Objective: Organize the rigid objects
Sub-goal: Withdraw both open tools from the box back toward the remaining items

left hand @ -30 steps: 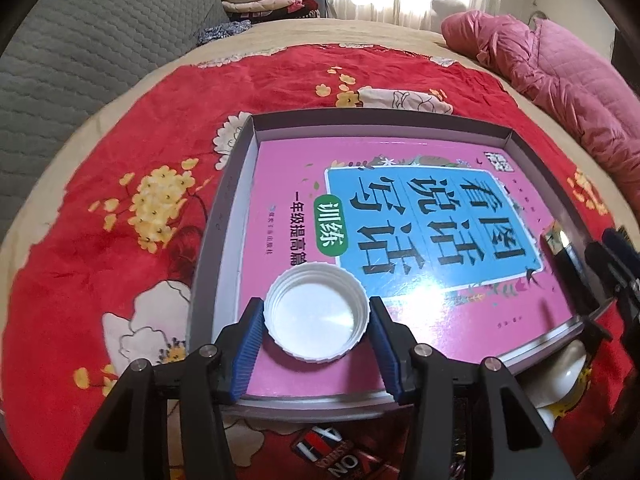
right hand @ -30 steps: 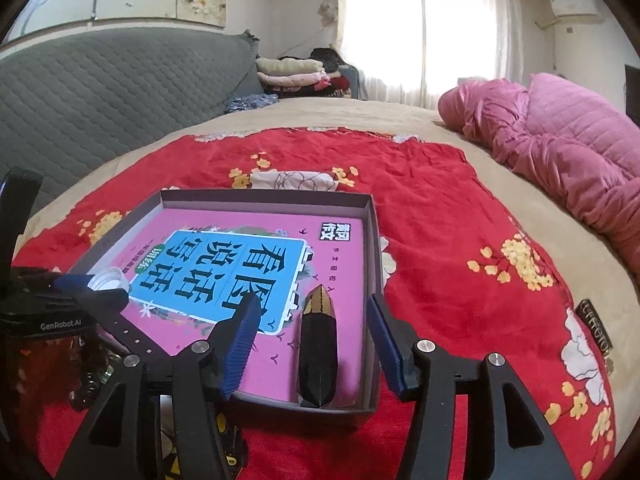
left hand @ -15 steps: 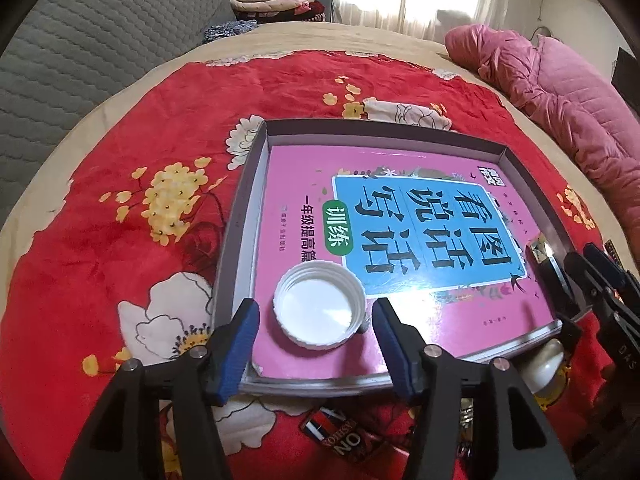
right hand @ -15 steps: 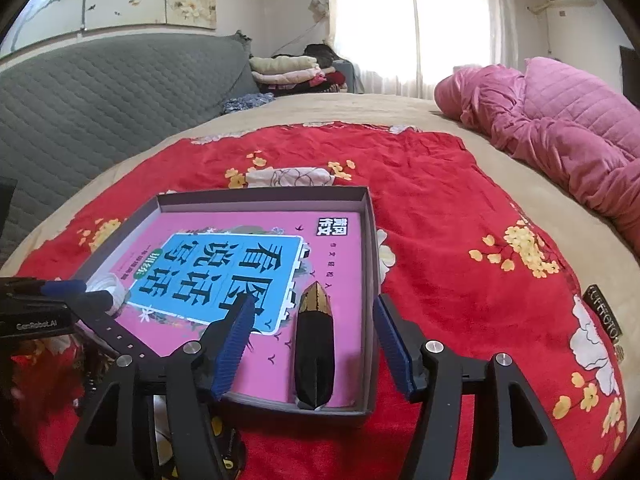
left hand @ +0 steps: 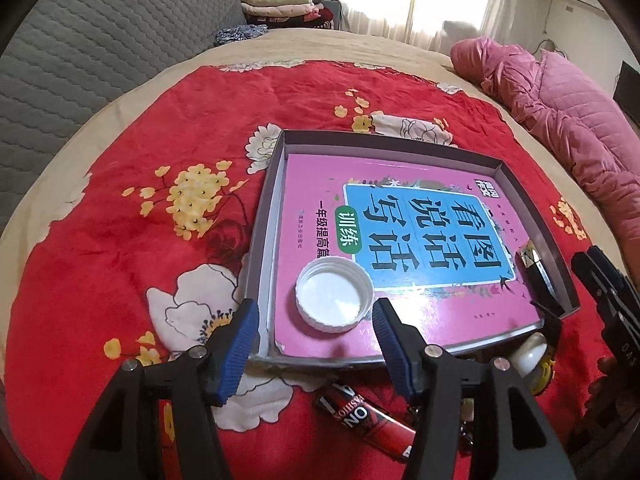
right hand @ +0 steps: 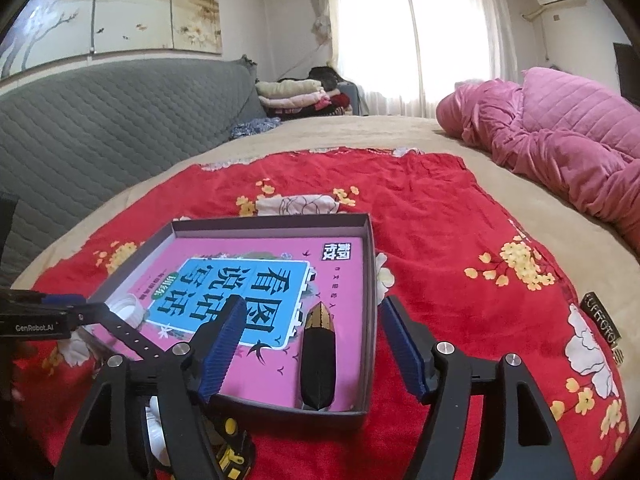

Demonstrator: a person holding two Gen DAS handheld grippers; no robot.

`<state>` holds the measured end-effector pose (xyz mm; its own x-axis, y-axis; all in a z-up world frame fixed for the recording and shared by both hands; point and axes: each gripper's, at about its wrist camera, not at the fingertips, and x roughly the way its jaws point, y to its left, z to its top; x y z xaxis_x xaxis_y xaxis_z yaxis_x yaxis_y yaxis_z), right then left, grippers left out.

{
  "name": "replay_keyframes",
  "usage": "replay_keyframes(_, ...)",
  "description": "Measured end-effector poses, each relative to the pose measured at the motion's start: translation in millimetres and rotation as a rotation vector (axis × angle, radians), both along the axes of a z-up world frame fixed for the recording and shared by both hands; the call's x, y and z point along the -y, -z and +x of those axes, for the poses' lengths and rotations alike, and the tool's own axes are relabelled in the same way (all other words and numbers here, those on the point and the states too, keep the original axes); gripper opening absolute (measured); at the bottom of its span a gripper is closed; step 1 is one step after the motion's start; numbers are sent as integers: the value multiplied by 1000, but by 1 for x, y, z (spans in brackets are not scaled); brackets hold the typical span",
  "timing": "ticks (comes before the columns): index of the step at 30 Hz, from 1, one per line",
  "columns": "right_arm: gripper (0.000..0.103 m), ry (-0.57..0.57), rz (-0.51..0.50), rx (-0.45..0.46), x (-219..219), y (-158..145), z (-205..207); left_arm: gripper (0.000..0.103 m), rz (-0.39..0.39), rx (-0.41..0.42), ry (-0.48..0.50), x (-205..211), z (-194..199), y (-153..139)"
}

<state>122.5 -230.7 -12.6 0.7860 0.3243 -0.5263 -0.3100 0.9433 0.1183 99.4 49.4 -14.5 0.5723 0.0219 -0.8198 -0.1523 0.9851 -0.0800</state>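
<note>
Both of my grippers have pulled back from the grey tray (left hand: 272,204) since a second ago. My left gripper (left hand: 314,330) then had its blue pads on either side of the white cap (left hand: 334,301); now its jaws stand wide apart and nearer me, the tips short of the tray's near edge, and the cap lies loose, open side up, on the pink book (left hand: 416,184) at the tray's near-left corner. My right gripper (right hand: 312,344) is likewise spread and holding nothing, with the black-and-gold pen case (right hand: 318,364) lying between its fingers' lines, along the tray's right wall and unmoved. The camera sits higher than before, so more of the room shows.

From the left wrist I see what the right one hides: a red lighter (left hand: 366,420) on the red floral blanket (left hand: 120,240) just outside the tray's near edge, and beside it a white bottle top (left hand: 530,354) with something yellow below it. The pen case there is only a dark sliver at the tray's far-right side.

From the right wrist I see the whole pen case, a brown tag (right hand: 602,318) on the blanket well to the right, and a yellow-and-black object (right hand: 232,444) under my left finger, too hidden to name.
</note>
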Motion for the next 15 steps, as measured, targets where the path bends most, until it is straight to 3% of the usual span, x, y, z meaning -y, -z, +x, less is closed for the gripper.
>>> replay_keyframes(5,74,9,59,17,11,-10,-10,59,-17,3,-8,-1,-7,-6)
replay_keyframes(15,75,34,61,8,19,-21,-31,59,-53,-14,-15,1,-26,-15)
